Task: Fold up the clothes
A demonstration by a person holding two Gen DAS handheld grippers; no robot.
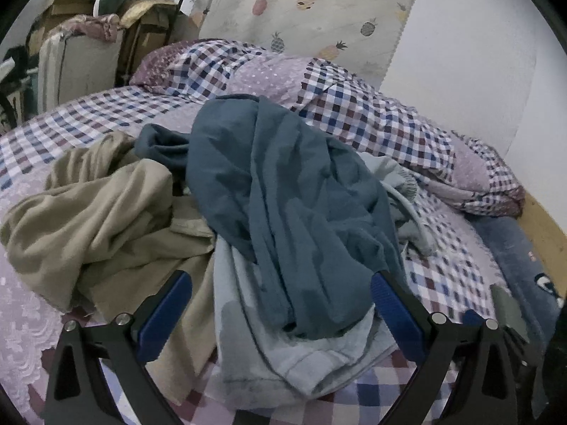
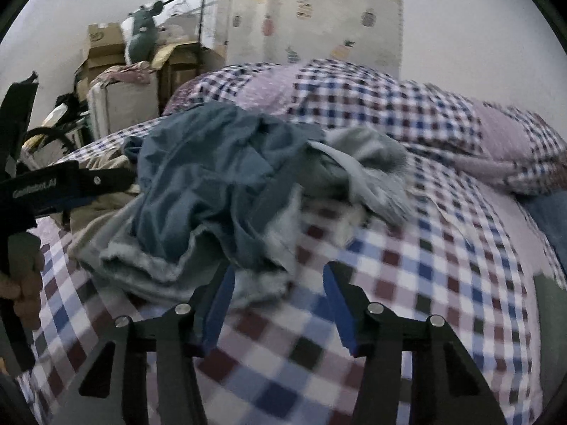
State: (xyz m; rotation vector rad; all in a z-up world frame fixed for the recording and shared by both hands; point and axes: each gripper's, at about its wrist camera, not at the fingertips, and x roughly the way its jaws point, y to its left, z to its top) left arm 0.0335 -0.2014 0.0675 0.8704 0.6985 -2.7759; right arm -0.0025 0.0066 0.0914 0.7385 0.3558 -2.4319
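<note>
A heap of clothes lies on the checked bed sheet point(image 1: 53, 131). On top is a dark teal garment point(image 1: 283, 194), with a pale grey garment point(image 1: 301, 364) under it and a tan garment point(image 1: 99, 219) to its left. My left gripper point(image 1: 280, 283) is open, its blue pads either side of the teal and grey cloth. In the right wrist view the teal garment point(image 2: 198, 177) and the grey garment point(image 2: 141, 269) sit ahead and left. My right gripper point(image 2: 278, 276) is open just at the heap's near edge, nothing between its fingers. The left gripper body point(image 2: 53, 184) and a hand point(image 2: 21, 283) show at the left.
A checked quilt point(image 1: 372, 120) is bunched at the back right of the bed, with a pineapple-print curtain point(image 1: 312, 10) behind. Cardboard boxes point(image 1: 71, 3) and a suitcase point(image 1: 78, 67) stand beyond the bed's far left. A blue item point(image 1: 514, 258) lies by the wooden bed edge point(image 1: 545, 233).
</note>
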